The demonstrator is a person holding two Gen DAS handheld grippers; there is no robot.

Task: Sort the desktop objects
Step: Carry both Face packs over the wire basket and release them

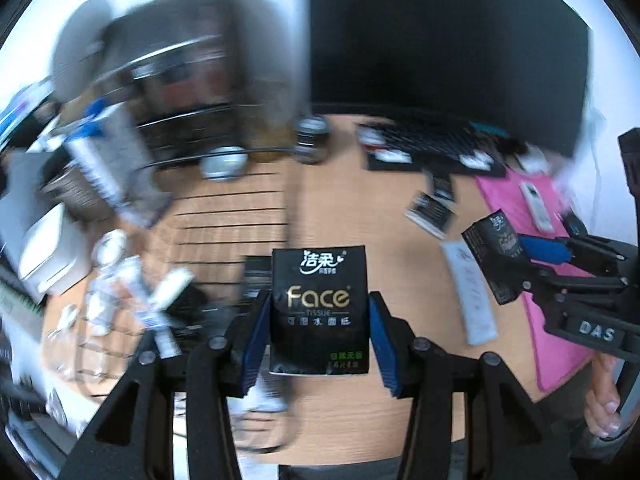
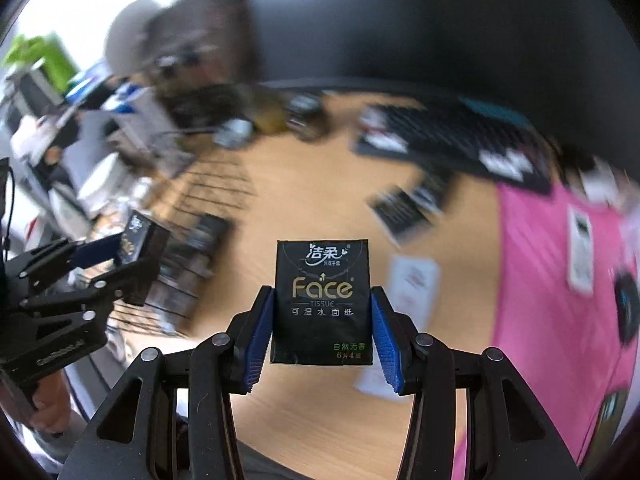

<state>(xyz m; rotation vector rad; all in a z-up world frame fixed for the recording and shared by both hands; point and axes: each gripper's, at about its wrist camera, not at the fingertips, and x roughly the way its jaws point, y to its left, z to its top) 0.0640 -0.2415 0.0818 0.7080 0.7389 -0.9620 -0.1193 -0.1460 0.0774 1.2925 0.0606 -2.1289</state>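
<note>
A black tissue pack (image 1: 319, 310) sits upright between the blue pads (image 1: 256, 332) of the left gripper (image 1: 319, 320), clenched on its two sides and lifted clear of the tabletop (image 1: 344, 208). A second tissue pack (image 2: 322, 303), same black wrapper with gold lettering, is pinched the same way by the right gripper (image 2: 322, 320), also held above the wood. In the left wrist view the right gripper shows at 3 o'clock with its pack at the tip, a hand (image 1: 602, 400) below it at 4 o'clock. In the right wrist view the left gripper appears at 9 o'clock, pack at its tip. On the tabletop, more dark packs (image 1: 430, 210) lie at 2 o'clock of the left-held pack, and a white sachet (image 1: 472, 292) lies at 3 o'clock. A pink cloth (image 2: 560, 280) covers the tabletop at 3 o'clock in the right wrist view, with a small white device (image 2: 580, 252) on it. A dark keyboard (image 1: 432, 148) lies at 1 o'clock, under a black monitor (image 1: 440, 40). A blurred wire rack (image 1: 188, 120) and cans (image 1: 312, 140) stand from 10 to 12 o'clock.
</note>
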